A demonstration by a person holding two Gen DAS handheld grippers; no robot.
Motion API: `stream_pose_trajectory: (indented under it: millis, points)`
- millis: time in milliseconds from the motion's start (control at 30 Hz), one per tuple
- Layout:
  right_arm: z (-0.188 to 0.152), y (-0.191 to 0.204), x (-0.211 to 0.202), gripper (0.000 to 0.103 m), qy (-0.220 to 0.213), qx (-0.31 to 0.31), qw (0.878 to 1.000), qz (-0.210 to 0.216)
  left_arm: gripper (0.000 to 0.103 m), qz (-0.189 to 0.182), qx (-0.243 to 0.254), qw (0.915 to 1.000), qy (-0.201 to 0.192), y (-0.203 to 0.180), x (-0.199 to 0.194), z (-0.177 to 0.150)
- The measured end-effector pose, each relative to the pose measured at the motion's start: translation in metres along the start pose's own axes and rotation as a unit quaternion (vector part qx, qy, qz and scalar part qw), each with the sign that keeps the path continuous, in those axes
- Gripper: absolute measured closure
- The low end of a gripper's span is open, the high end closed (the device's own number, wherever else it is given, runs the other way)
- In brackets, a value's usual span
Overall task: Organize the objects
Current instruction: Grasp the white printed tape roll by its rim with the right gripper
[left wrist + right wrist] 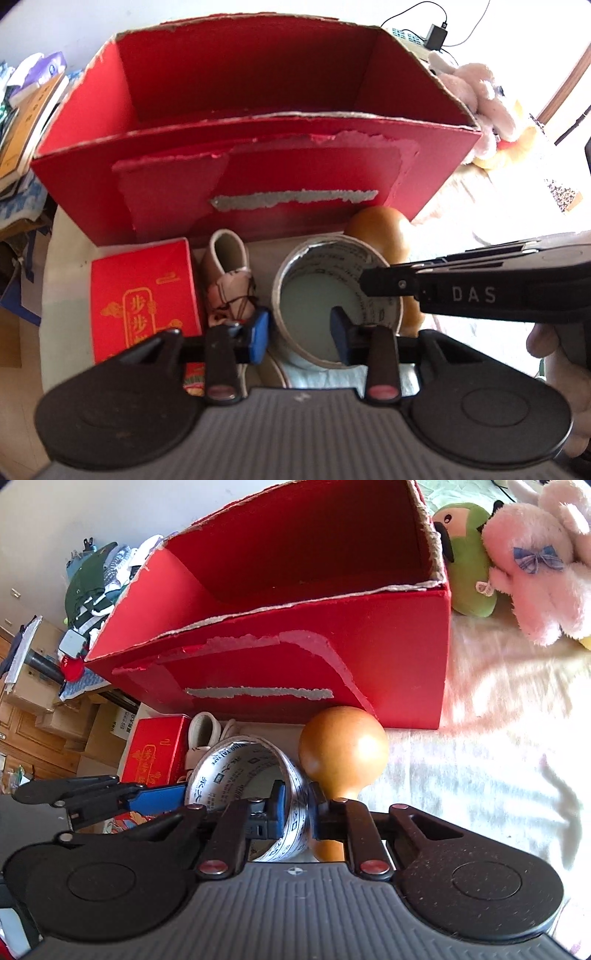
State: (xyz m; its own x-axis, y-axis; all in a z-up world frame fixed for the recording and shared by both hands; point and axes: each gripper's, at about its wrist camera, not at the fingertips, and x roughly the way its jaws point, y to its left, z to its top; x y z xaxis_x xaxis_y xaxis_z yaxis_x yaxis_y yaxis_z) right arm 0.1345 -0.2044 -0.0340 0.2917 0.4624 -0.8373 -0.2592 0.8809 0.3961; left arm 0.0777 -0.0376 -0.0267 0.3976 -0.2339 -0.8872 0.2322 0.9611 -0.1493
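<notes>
A white roll of printed tape [332, 254] [229, 771] lies flat on the cloth in front of a large open red cardboard box [258, 166] [332, 657]. My left gripper [299, 332] is shut on the roll's near-left wall, one blue pad outside and one inside. My right gripper [295, 808] is shut on the roll's right wall; in the left wrist view it [369, 284] reaches in from the right. A brown wooden gourd [384, 229] [343, 753] touches the roll on the right. A small shoe [229, 273] and a small red gift box [144, 295] lie to its left.
Pink [535, 565] and green [465, 554] plush toys sit right of the big box on the pale bedcloth [480, 757]. Stacked books [29, 110] and clothes [92, 583] are piled at the left. A charger and cable [436, 35] lie behind the box.
</notes>
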Motion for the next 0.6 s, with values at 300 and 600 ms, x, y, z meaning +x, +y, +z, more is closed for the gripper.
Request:
stream_pose_trajectory:
  millis: [300, 600]
  points:
    - [0.000, 0.000, -0.039, 0.092, -0.006, -0.020, 1.000, -0.001, 0.070, -0.031, 0.032, 0.9983, -0.038, -0.015, -0.043, 0.005]
    - [0.020, 0.000, -0.095, 0.094, -0.053, -0.047, 0.997, 0.004, 0.070, -0.073, 0.069, 0.9900, -0.099, -0.033, -0.103, 0.025]
